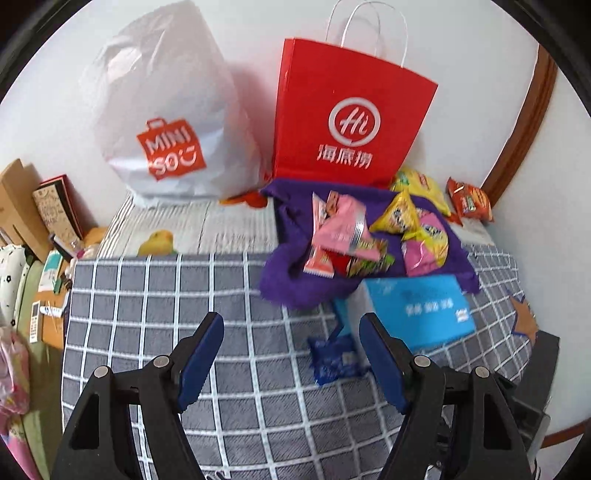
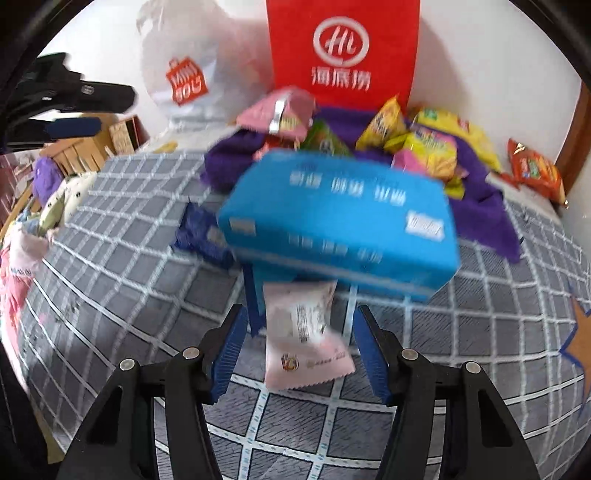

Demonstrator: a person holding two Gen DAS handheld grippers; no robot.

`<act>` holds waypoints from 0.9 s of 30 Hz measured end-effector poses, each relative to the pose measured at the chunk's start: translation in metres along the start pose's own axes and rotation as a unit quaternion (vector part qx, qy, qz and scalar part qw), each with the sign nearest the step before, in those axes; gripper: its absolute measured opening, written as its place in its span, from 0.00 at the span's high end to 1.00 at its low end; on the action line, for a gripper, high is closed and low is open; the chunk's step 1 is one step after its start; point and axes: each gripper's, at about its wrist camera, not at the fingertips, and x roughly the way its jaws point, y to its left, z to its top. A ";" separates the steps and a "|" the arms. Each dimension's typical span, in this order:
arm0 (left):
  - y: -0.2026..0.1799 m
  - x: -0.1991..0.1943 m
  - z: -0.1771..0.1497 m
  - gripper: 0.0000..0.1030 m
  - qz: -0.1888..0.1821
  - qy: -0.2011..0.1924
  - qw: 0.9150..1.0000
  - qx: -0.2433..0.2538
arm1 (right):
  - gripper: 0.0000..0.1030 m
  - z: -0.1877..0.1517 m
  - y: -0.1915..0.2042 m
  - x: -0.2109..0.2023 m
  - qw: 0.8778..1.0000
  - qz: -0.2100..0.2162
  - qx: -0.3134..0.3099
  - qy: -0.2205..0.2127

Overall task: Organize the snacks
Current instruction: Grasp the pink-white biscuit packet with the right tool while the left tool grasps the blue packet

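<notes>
Pale pink packet (image 2: 304,338) lies between the right claw's (image 2: 299,354) parted pads — seemingly untouched.

Bright, motion-blurred, fisheye-warped edges

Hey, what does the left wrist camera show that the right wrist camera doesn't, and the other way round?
Only the left wrist view shows the red bag's white handles and the left tongs from behind, open over the checked sheet with nothing between them.

Only the right wrist view shows a pale pink packet lying between the open right tongs, untouched by the pads.

Both show the red bag, the white bag, the blue box, the dark blue packet and the snack pile on the purple cloth.
</notes>
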 end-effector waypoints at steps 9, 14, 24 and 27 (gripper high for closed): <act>-0.011 0.034 -0.028 0.28 0.023 0.025 0.999 0.040 | 0.59 -0.015 0.005 0.018 0.999 -0.021 -0.028 -0.007; -0.017 0.054 -0.031 0.29 0.014 0.048 0.998 0.039 | 0.59 -0.023 -0.022 0.001 0.999 -0.043 -0.015 -0.025; -0.016 0.094 -0.036 0.29 -0.011 0.064 0.998 0.003 | 0.59 -0.032 -0.081 0.002 0.995 -0.086 0.050 -0.027; -0.013 0.101 -0.038 0.32 -0.018 0.071 0.997 -0.008 | 0.58 -0.037 -0.084 0.003 0.994 -0.087 0.045 -0.036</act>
